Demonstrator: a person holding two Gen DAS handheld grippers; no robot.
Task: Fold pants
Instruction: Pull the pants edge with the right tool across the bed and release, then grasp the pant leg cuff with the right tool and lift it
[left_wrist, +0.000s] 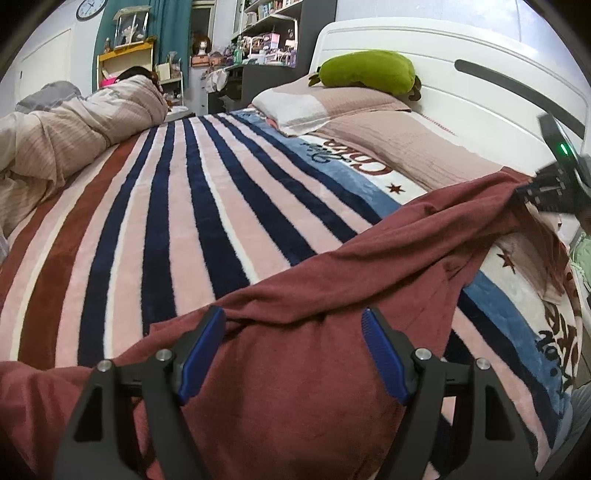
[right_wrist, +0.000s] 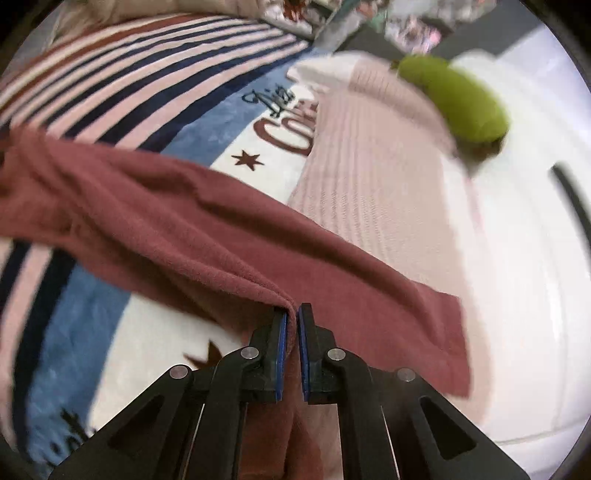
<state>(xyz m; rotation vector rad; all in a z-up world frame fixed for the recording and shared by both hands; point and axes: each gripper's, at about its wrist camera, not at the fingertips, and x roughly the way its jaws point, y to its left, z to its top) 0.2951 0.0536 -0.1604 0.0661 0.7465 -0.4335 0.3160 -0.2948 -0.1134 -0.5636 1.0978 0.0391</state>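
The soft maroon knit pants are spread across the near right part of the bed, over the plush blanket with pink, navy and rust stripes. One end of the fabric is pinched by the right tool, whose blue-padded jaws are pressed together on a folded edge. In the left wrist view that same tool is seen at the far right, with the cloth drawn up to it in a taut ridge. The edge is judged to be held high so that this end can be carried over the rest of the garment.

The left tool is held with its jaws wide apart, low over the near part of the pants; nothing is gripped between its blue pads. It is probably kept there to steady or take hold of the near section while the other end is lifted.

Far off, the pale pink ribbed pillow and the green plush toy are left against the white headboard, well apart from the folding area. The right wrist view is blurred.
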